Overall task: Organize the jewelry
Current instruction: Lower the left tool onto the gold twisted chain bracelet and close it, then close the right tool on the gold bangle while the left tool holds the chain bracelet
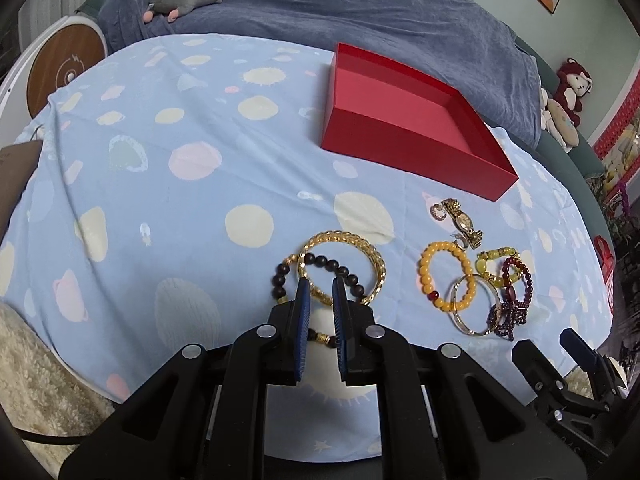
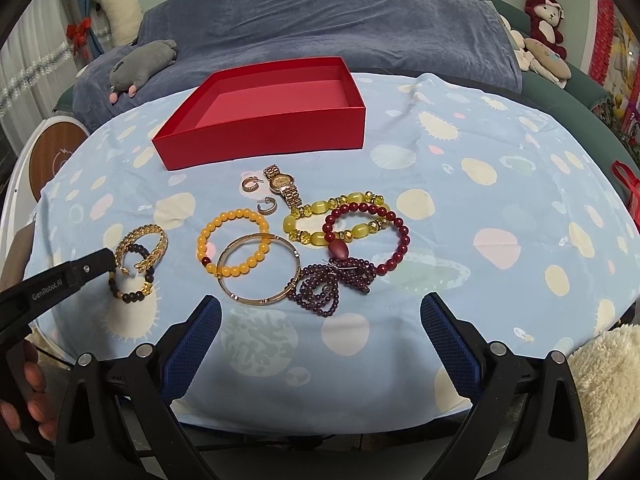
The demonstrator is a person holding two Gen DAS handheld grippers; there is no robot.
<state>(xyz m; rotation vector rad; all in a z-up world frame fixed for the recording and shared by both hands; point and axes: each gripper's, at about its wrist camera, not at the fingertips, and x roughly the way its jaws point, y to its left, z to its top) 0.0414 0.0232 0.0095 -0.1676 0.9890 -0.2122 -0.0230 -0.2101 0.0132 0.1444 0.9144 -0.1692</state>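
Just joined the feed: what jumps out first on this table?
The empty red box at the back of the spotted blue cloth. In front of it lies a tangle of jewelry: yellow bead bracelet, gold watch, dark red bracelet. To the left, the left gripper is nearly shut at a gold chain bracelet.

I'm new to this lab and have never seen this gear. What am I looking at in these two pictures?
There is no robot here: a person holds a two-finger gripper in each hand, and each gripper carries a wide-angle camera looking along its fingers. One picture is from the left gripper, the other from the right gripper; a hand shows at its edge. On a spotted cloth lie an empty red box, a watch, two earrings, a bangle and several bead bracelets. The left gripper seems closed on a gold bracelet; the right is open and holds nothing.
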